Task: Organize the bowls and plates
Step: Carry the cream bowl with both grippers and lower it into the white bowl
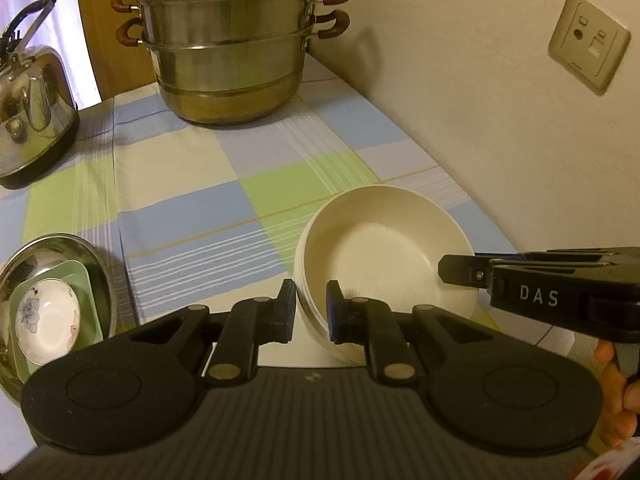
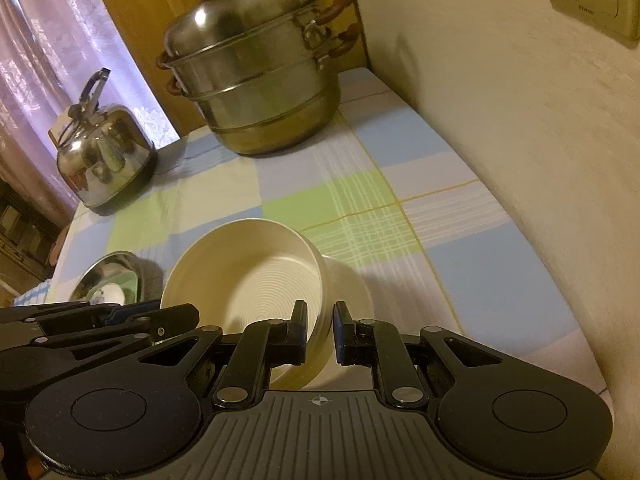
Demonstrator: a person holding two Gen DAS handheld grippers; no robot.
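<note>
Table (image 1: 192, 184): covered with a checked cloth of blue, green and cream; it carries all the ware.
Steamer pot (image 1: 228, 60): two steel tiers with a lid, standing at the far end by the wall, no part of the sorting as far as I can judge.
Kettle (image 1: 32, 116): steel, at the far left edge, well apart from the bowls.
Cream bowls (image 1: 384, 248): a stack of several ribbed bowls nested together, tilted and seemingly lifted off the cloth, near the wall side of the table.
Steel basin (image 1: 92, 256): at the near left; it holds a green square dish (image 1: 82, 276) and, on that, a small flowered bowl (image 1: 48, 320).
Left tool (image 1: 311, 304): clenched on the near rim of the cream bowls, one pad outside, one inside.
Right tool (image 2: 320, 328): clenched on the rim of the same stack from the other side.
Done: the small ware is already nested in the basin, and the cream bowls are stacked.
Left: by my reading, the stack has yet to be set down in its place; where that is, the views do not tell.
</note>
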